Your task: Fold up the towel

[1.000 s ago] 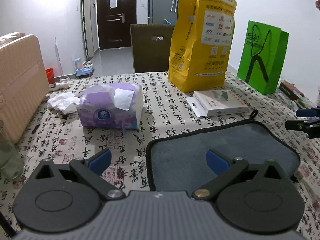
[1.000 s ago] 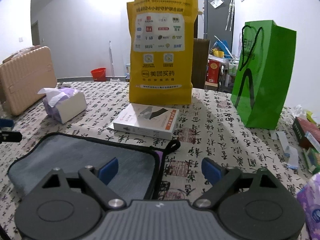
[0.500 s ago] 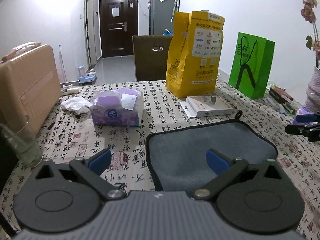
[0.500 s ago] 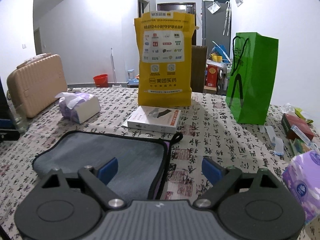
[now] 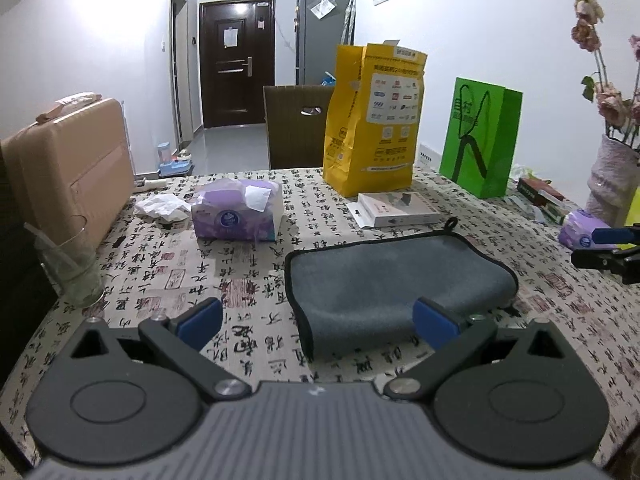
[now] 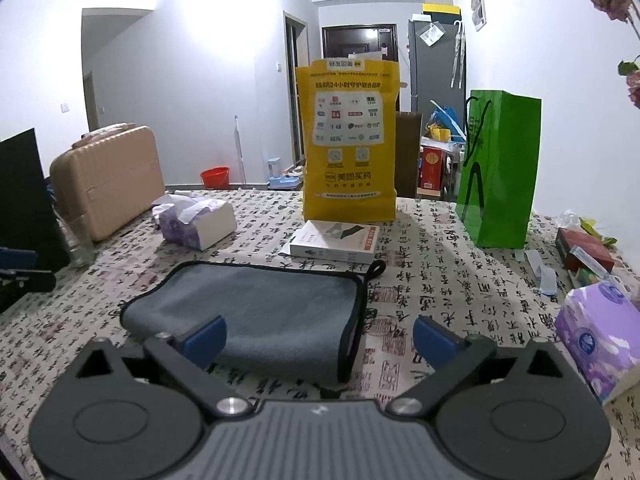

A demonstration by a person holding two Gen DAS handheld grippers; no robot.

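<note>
A grey towel [image 5: 396, 280] with black trim and a hanging loop lies folded on the patterned tablecloth; it also shows in the right wrist view [image 6: 260, 312]. My left gripper [image 5: 318, 322] is open and empty, held above the table on the near side of the towel's left edge. My right gripper [image 6: 320, 338] is open and empty, held above the table near the towel's right edge. The right gripper's tip also shows at the right edge of the left wrist view [image 5: 608, 248]. The left gripper's tip shows at the left edge of the right wrist view [image 6: 20, 272].
A purple tissue pack [image 5: 236, 214], a white box [image 5: 396, 210], a yellow bag [image 5: 372, 120] and a green bag [image 5: 480, 138] stand behind the towel. A glass [image 5: 72, 268] and a beige suitcase [image 5: 68, 168] are at the left. A second tissue pack [image 6: 600, 336] lies at the right.
Both grippers have pulled back and risen away from the towel, both open throughout. The towel lies folded and looks smaller and farther in both views.
</note>
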